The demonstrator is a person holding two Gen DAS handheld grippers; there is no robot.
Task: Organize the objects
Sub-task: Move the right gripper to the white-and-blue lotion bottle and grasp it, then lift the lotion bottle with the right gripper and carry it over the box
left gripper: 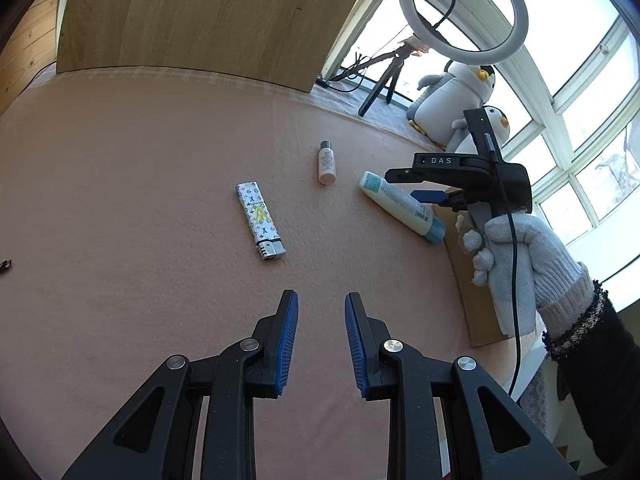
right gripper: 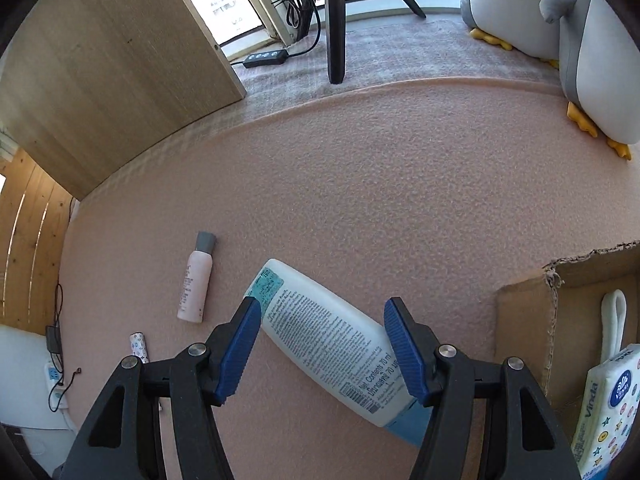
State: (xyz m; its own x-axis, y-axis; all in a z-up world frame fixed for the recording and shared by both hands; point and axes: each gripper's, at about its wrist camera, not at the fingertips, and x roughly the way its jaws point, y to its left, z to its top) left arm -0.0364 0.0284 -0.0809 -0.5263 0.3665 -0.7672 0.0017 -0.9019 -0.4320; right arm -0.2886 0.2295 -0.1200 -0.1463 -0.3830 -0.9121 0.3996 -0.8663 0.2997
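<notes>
A white lotion bottle (right gripper: 328,340) with a blue cap lies slantwise on the pink blanket (right gripper: 400,200). My right gripper (right gripper: 323,308) stands open just over it, one blue pad on each side of the bottle, neither pressing on it. In the left wrist view the same bottle (left gripper: 394,198) lies under the right gripper (left gripper: 402,185), which a gloved hand (left gripper: 516,256) holds. A small pink bottle (left gripper: 327,162) with a grey cap and a patterned lighter (left gripper: 260,220) lie to its left. My left gripper (left gripper: 321,300) is open above bare blanket with nothing between its pads.
A cardboard box (right gripper: 528,320) at the right holds a tissue pack (right gripper: 604,400) and a white strap. Plush penguins (left gripper: 452,92) and a ring light (left gripper: 464,8) on a tripod stand by the window. A wooden panel (left gripper: 180,20) rises behind the blanket.
</notes>
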